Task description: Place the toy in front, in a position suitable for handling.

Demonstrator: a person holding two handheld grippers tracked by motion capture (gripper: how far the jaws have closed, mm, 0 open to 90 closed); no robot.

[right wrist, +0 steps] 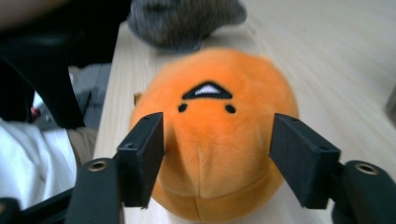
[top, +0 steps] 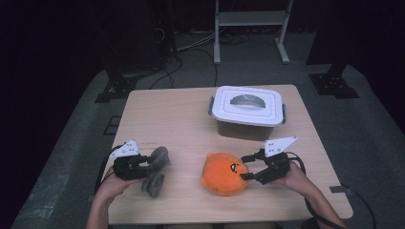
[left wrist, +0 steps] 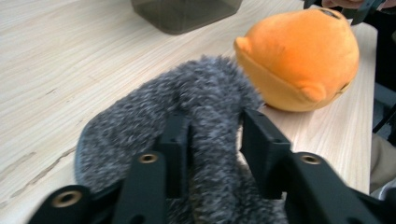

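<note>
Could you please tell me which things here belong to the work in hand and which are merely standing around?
In hand:
- grey fluffy toy, between the left gripper jaws
- orange plush toy, between the right gripper open jaws, left one touching, right one apart
- lidded bin, closed, possibly the toys' destination

Standing around:
- white metal frame on the floor
- black stands beside the table

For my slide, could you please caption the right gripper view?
Right claw open astride an orange plush toy on the wooden table.
</note>
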